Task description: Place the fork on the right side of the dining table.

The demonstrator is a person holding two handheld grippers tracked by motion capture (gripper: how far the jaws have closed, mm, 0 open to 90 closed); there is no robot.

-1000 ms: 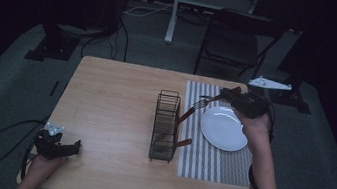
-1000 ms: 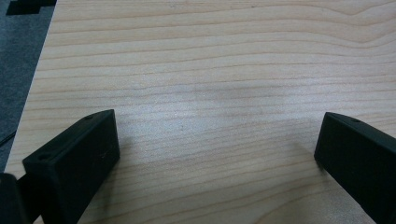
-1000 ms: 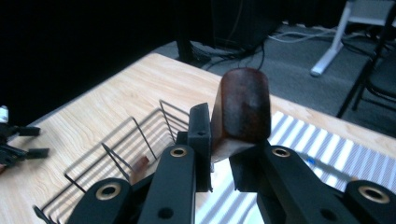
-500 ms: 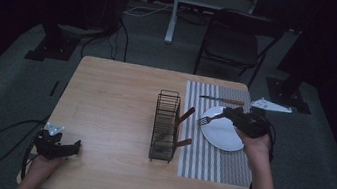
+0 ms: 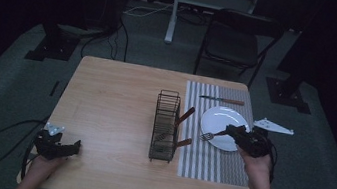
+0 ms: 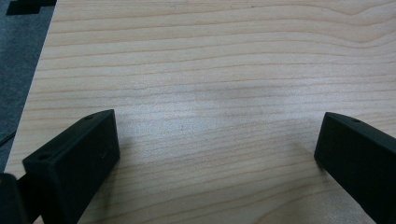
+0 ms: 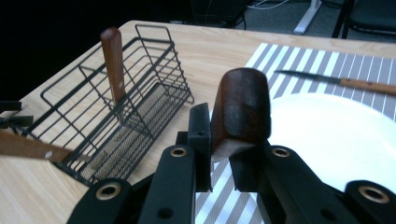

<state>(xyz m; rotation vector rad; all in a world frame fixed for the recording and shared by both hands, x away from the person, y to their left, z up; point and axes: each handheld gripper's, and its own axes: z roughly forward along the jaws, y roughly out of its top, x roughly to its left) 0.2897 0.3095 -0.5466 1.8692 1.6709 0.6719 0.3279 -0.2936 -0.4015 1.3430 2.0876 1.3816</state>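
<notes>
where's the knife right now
In the high view, the knife lies on the striped mat at the table's far right, just beyond the white plate.

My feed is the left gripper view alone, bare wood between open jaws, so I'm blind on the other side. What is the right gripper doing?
Observer: The right gripper is shut on the wooden handle of a fork.
Operator: Which way do the tines point?
Observer: Toward the wire caddy, over the striped mat.
Operator: Anything in that caddy?
Observer: Two wooden-handled utensils lean out of its plate-facing side.
</notes>
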